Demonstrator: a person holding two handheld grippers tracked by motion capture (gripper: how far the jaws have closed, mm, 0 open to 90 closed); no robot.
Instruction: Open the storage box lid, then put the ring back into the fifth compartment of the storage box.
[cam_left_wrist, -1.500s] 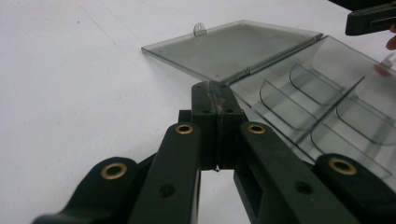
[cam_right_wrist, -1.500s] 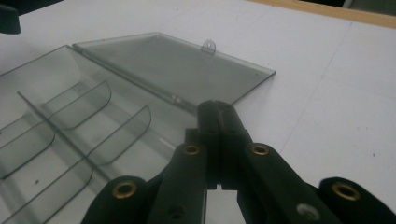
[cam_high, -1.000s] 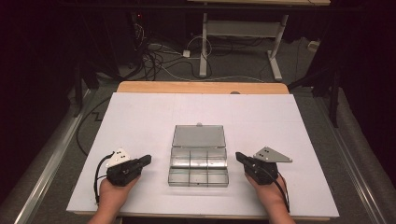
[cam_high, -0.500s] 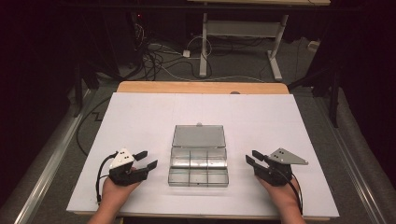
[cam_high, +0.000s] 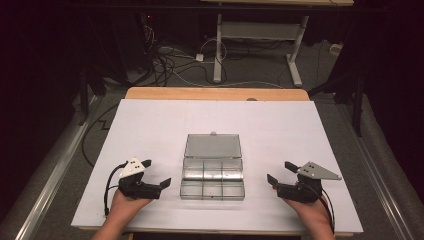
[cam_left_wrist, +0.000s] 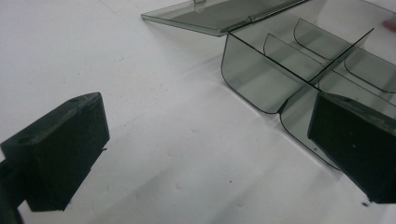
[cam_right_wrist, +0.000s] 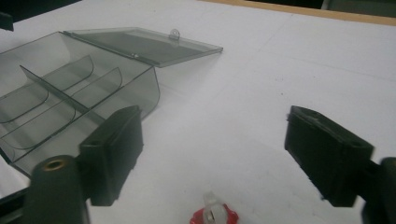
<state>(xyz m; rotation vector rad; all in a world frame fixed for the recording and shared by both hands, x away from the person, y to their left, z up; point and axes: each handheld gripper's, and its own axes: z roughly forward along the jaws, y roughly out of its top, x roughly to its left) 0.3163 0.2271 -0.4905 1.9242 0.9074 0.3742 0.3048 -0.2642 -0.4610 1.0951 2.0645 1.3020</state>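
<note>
Claws (cam_high: 159, 173) (cam_high: 280, 171) flank the clear compartment box (cam_high: 213, 174) mid-worktop (cam_high: 150, 125), left and right of it, both spread apart and empty, its lid (cam_high: 213, 146) lying open behind, so each should probably approach level and slowly, avoiding the thin walls.

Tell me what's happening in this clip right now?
A person holds two grippers at a white table. The left gripper and the right gripper sit on either side of a clear box, both with jaws open and holding nothing. The box has six empty compartments, and its lid lies open flat behind it. A small red thing lies by the right gripper.
</note>
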